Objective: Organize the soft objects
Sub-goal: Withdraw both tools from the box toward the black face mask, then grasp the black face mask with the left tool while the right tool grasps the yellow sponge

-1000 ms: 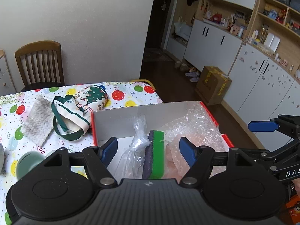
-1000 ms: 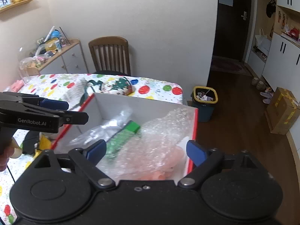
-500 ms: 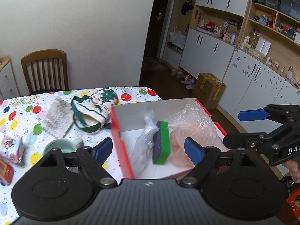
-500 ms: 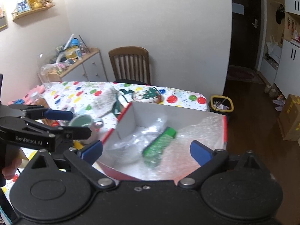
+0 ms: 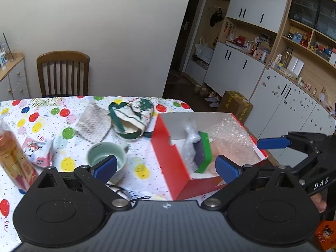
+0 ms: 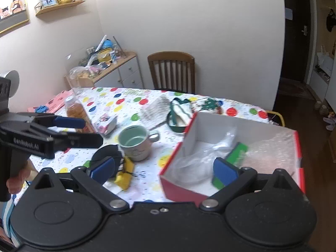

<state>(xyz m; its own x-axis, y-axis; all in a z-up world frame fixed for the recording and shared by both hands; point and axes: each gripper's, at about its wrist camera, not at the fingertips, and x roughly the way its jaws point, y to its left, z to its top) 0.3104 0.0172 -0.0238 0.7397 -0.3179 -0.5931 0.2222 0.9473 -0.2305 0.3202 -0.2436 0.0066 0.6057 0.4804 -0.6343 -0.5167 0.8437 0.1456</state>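
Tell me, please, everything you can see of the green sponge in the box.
The green sponge is a flat rectangular block with a bright green layer bonded to a grey-purple scouring face. It stands on edge, leaning, inside the red box, on its white floor. A crumpled clear plastic bag presses against its grey side; bubble wrap lies on its green side. Neither gripper touches it.

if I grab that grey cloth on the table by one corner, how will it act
The cloth lies flat and looks thin and fuzzy, so it will probably droop, weigh little and resist slipping. It touches the Christmas bag, so dragging may nudge that.
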